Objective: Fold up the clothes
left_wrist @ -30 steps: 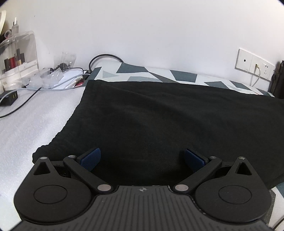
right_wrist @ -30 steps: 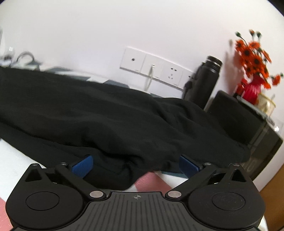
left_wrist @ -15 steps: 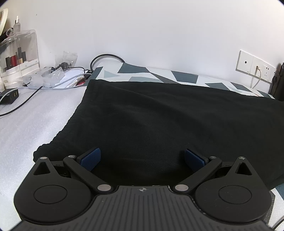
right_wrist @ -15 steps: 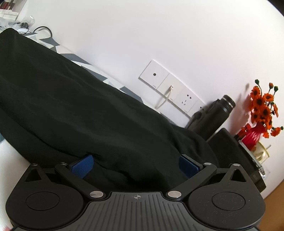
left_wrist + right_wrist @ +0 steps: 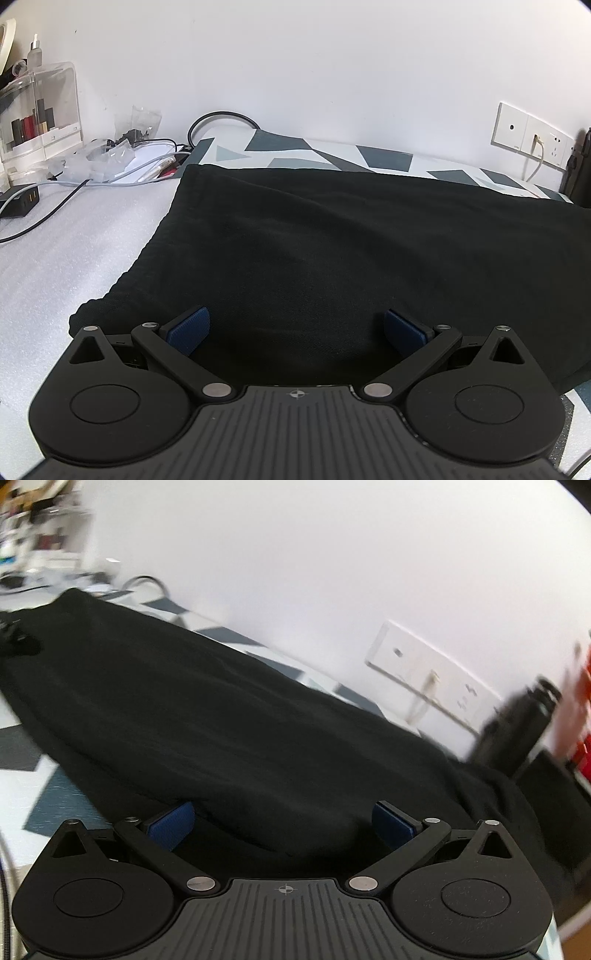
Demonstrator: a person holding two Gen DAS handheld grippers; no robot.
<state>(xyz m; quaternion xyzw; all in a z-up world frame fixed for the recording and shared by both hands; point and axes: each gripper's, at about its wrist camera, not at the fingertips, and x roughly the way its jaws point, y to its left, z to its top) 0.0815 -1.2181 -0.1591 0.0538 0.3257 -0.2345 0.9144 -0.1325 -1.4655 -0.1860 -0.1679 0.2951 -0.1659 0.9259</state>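
Your right hand-held gripper [image 5: 283, 821] has swung around a lot in the last second; its view is blurred and now looks along the black garment [image 5: 351, 258] toward the bench's far left corner. Jaws wide, holding nothing. Your left hand-held gripper [image 5: 295, 328] barely budged, also wide over the near hem. The garment lies flat across the bench [image 5: 55, 258], so I'd guess you're lining up the next fold.

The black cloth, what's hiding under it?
Under the black cloth a grey-and-white patterned sheet peeks out along the far edge, and white foam padding shows beside it. Whatever lies beneath its middle is covered.
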